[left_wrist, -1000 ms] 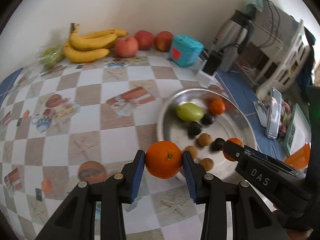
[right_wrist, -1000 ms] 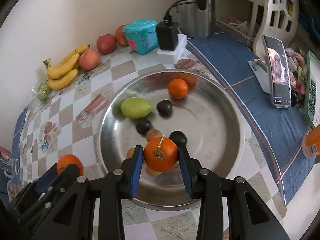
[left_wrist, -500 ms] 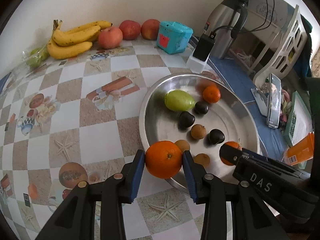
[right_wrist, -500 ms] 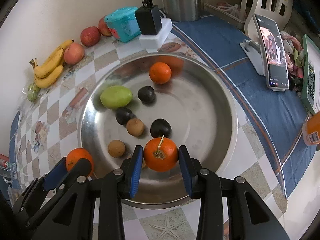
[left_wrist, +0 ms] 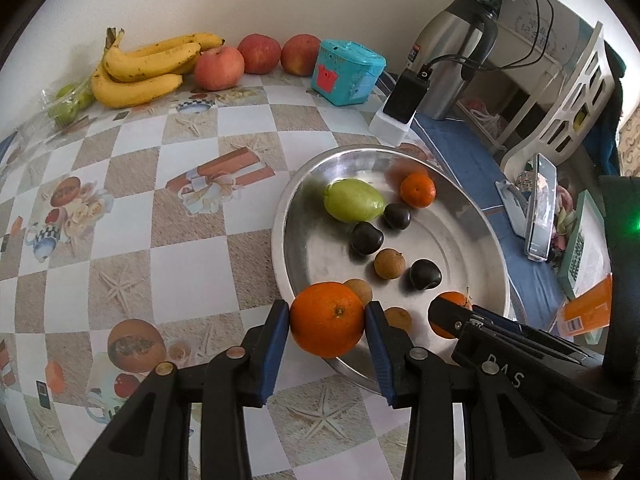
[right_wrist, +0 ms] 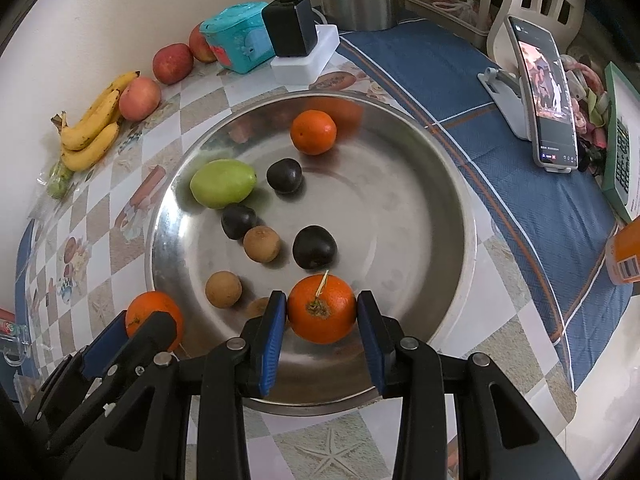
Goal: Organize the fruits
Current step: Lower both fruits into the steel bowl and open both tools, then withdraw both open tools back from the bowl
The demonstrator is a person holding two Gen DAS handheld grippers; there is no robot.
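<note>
Oranges stay clamped: left gripper (left_wrist: 327, 319) on orange (left_wrist: 327, 318), right gripper (right_wrist: 321, 309) on stemmed orange (right_wrist: 321, 309); both drawn back toward the steel pan (right_wrist: 448, 184) near rim.

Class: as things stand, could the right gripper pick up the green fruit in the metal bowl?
Probably not yet: the right gripper is shut on a stemmed orange, so its jaws are full, though the green fruit lies uncovered.

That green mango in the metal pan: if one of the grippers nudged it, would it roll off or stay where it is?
The green mango looks egg-shaped, so it would probably wobble or pivot rather than roll straight. The steel pan looks smooth and shiny, so it may slide. The raised rim should likely keep it inside.
</note>
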